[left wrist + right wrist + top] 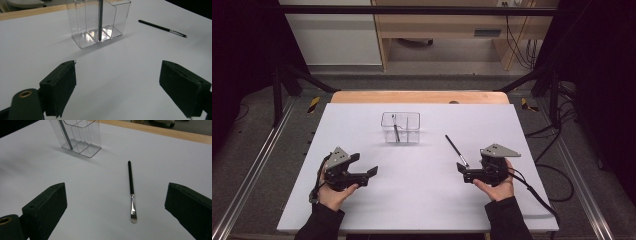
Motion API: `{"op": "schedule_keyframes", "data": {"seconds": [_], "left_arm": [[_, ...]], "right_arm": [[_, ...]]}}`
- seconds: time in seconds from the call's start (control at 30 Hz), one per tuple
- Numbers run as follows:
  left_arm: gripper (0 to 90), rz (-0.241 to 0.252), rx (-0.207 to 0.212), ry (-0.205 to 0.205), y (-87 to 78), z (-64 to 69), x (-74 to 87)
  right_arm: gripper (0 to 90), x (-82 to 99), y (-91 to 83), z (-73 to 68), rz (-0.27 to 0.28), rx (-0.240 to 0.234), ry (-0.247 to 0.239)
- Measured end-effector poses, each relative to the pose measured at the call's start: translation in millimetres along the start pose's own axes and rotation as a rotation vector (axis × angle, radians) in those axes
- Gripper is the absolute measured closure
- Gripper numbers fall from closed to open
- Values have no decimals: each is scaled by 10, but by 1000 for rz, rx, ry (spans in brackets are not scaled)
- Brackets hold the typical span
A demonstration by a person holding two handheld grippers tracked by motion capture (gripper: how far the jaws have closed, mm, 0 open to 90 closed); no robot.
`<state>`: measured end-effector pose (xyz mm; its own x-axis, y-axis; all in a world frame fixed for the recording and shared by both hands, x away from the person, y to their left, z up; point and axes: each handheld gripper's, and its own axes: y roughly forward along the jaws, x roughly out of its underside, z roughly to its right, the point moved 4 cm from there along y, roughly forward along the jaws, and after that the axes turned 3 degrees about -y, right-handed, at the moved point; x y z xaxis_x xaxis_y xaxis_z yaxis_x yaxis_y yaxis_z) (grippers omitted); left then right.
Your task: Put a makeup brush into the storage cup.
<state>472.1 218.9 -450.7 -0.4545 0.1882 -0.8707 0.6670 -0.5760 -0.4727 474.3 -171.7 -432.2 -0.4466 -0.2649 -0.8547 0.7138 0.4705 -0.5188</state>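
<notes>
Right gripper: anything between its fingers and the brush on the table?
Nothing. In the right gripper view, bare white table lies between the open right gripper and the brush.

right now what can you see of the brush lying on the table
The makeup brush is slim, with a long black handle, a silver metal ferrule and a small pale flat tip. It lies flat on the white table, loose, touching nothing else. It sits to the right of the clear plastic organizer and apart from it, its tip pointing toward the person. It lies just ahead of the right gripper, whose jaws stand open and short of it.
</notes>
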Motion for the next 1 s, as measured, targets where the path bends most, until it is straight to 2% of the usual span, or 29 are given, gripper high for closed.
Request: {"op": "schedule_keyframes", "data": {"seconds": [0.17,0.5,0.6,1.0], "left_arm": [[131,-4,0,3,8,5,7],[130,-21,3,14,24,63,62],[131,-20,5,16,21,70,62],[130,-27,5,22,36,55,77]], "right_arm": [[52,-20,73,3,-15,-1,5],[73,-154,194,-2,-48,7,-24],[81,-192,245,-3,-69,13,-43],[98,-266,484,42,-142,27,-55]]}}
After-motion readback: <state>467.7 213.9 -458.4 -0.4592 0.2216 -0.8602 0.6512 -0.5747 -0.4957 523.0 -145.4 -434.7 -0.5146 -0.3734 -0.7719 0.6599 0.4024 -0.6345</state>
